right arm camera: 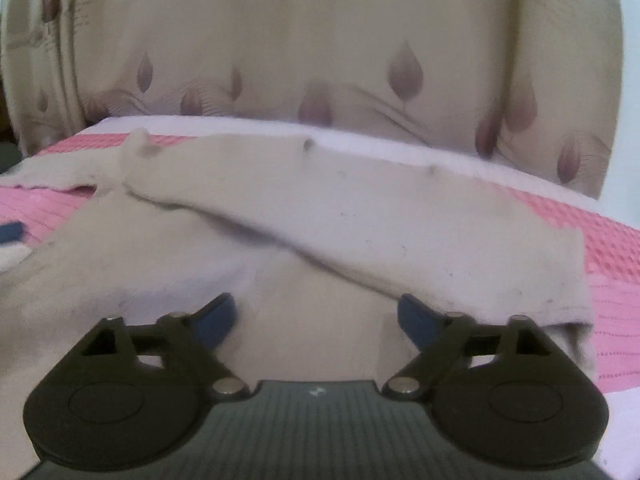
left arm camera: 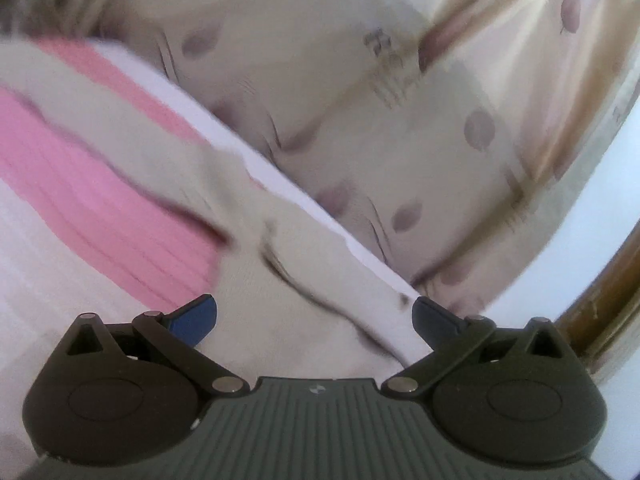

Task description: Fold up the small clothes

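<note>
A small cream garment [right arm camera: 360,216] lies spread on the pink and white bed cover [right arm camera: 624,240]. One part is folded over in a diagonal band across it. My right gripper [right arm camera: 318,316] hovers just above its near side, open, with nothing between the blue pads [right arm camera: 218,320]. In the left wrist view the same garment [left arm camera: 288,320] runs blurred from the far left to under my left gripper [left arm camera: 315,316], which is also open and holds nothing. A blue fingertip of the left gripper [right arm camera: 10,232] shows at the left edge of the right wrist view.
A beige curtain with purple leaf prints [right arm camera: 320,60] hangs right behind the bed's far edge. A brown wooden frame [left arm camera: 600,320] stands at the right of the left wrist view, beside a white wall [left arm camera: 592,216].
</note>
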Motion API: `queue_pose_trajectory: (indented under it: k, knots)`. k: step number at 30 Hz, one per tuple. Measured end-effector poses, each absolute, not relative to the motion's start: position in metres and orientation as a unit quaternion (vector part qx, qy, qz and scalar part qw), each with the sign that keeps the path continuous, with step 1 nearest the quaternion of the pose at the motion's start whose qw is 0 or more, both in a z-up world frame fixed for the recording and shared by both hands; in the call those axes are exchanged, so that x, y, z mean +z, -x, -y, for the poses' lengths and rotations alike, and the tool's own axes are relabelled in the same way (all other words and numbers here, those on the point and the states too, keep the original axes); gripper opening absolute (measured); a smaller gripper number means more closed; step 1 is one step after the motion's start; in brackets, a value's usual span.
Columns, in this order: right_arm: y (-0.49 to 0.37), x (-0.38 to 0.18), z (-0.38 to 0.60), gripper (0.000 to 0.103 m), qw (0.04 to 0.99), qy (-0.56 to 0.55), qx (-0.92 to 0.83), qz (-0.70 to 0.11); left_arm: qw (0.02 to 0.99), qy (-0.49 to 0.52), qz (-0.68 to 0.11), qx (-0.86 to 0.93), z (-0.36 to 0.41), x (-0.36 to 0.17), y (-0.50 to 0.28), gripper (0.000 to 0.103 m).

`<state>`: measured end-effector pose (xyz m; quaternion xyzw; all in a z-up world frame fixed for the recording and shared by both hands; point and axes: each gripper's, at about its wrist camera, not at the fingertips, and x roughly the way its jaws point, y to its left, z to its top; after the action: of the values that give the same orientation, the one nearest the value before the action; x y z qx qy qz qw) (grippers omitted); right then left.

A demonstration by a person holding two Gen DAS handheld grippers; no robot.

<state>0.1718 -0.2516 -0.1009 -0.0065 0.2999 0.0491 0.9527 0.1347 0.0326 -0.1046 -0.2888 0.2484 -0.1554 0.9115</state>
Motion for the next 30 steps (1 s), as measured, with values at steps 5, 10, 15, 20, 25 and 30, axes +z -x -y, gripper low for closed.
queue_pose_trajectory:
  k: [5, 10, 15, 20, 25, 30]
  knots:
    - [-0.179, -0.106, 0.253, 0.100, 0.946, -0.001, 0.071, -0.317, 0.919, 0.277, -0.251, -0.128, -0.114, -0.072, -0.143, 0.102]
    - [-0.175, -0.108, 0.255, 0.102, 0.944, -0.012, 0.087, -0.318, 0.897, 0.366, -0.245, -0.046, -0.234, -0.057, -0.165, 0.094]
    - [-0.174, -0.109, 0.249, 0.103, 0.945, 0.004, 0.080, -0.318, 0.857, 0.442, -0.263, 0.012, -0.332, -0.067, -0.201, 0.081]
    - [-0.174, -0.110, 0.249, 0.103, 0.945, 0.003, 0.079, -0.318, 0.816, 0.506, -0.276, 0.042, -0.391, -0.093, -0.223, 0.080]
    - [-0.175, -0.110, 0.248, 0.103, 0.945, 0.002, 0.075, -0.319, 0.795, 0.540, -0.273, 0.035, -0.407, -0.111, -0.240, 0.078]
    - [-0.176, -0.110, 0.248, 0.103, 0.945, 0.002, 0.073, -0.320, 0.793, 0.540, -0.280, 0.032, -0.403, -0.112, -0.266, 0.077]
